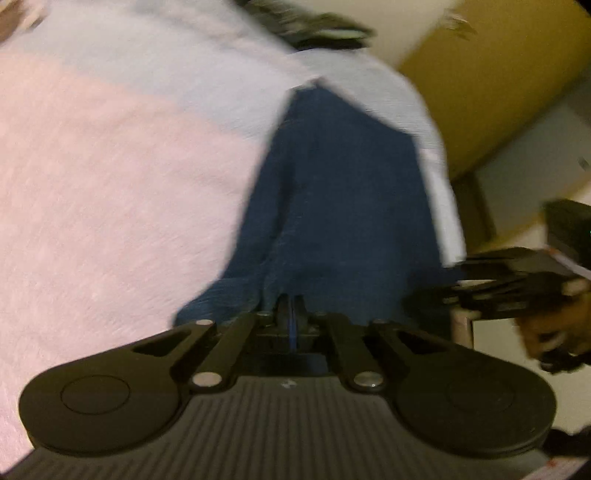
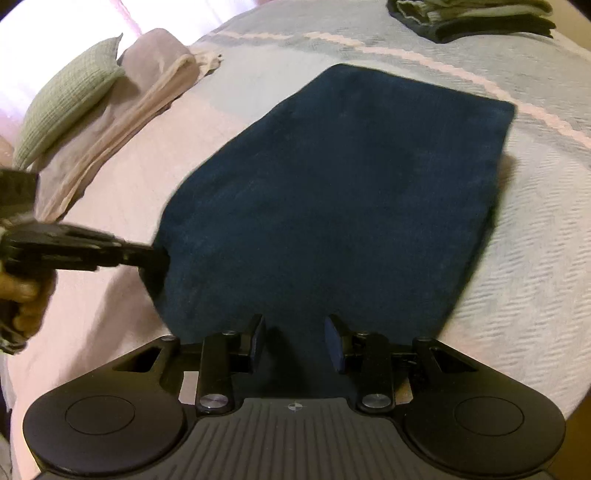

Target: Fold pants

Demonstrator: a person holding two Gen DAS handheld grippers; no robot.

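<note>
Dark blue pants (image 2: 332,192) lie folded into a broad flat shape on the bed. My right gripper (image 2: 295,339) stands open at their near edge, with cloth lying between its two blue pads. My left gripper (image 2: 155,258) comes in from the left and pinches the pants' left edge. The left wrist view is blurred: my left gripper (image 1: 290,314) has its fingers pressed together on the pants (image 1: 332,203), which stretch away from it. The right gripper (image 1: 517,284) and a hand show at that view's right edge.
The bed has a pink and pale blue-grey cover (image 2: 498,277). A green pillow (image 2: 66,110) and beige cloth (image 2: 140,110) lie at the far left. A stack of folded clothes (image 2: 472,18) sits at the far right. A yellow-brown surface (image 1: 498,92) stands beyond the bed.
</note>
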